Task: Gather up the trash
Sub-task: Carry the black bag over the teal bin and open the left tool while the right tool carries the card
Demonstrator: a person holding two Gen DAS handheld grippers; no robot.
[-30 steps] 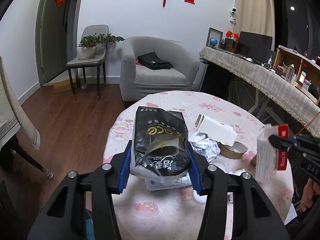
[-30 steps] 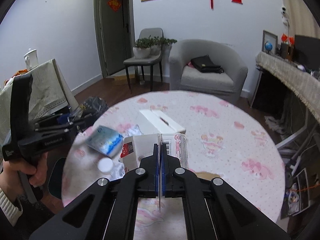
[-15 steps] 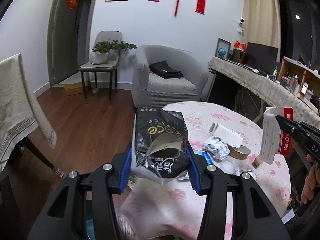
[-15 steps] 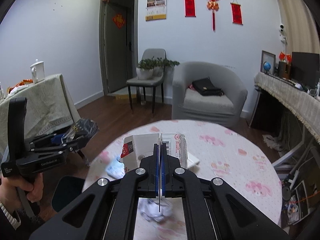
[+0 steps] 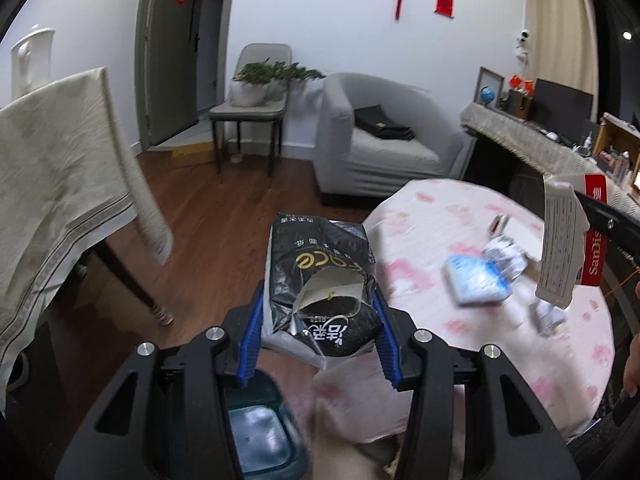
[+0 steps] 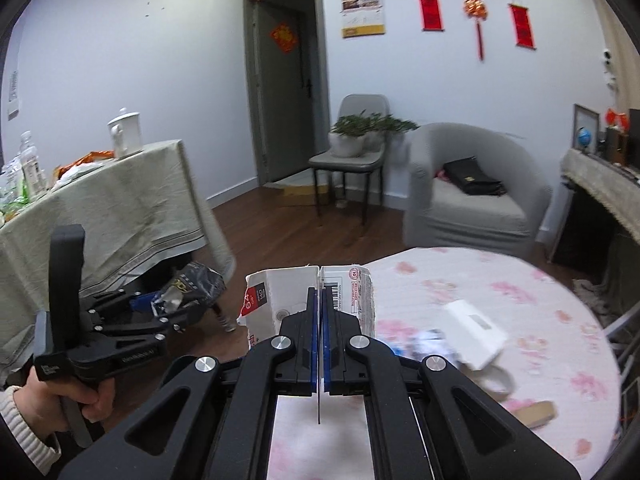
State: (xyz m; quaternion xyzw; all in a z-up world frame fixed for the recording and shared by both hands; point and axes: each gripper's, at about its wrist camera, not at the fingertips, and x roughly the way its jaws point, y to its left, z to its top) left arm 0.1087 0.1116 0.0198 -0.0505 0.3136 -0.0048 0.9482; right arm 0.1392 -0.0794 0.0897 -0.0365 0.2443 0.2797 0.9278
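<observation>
My left gripper is shut on a torn black snack bag and holds it in the air left of the round table, above a teal bin. It also shows in the right wrist view. My right gripper is shut on a flat white and red SanDisk card package, held upright over the table's left edge. That package also shows in the left wrist view. More trash lies on the table: a blue packet and crumpled foil.
The round table has a pink flowered cloth with a white box and a brown paper cup on it. A cloth-covered table stands at left. A grey armchair and a chair with plants stand behind.
Both grippers have swung left, away from over the table, each still holding its item. The teal bin has come into view under the left gripper.
</observation>
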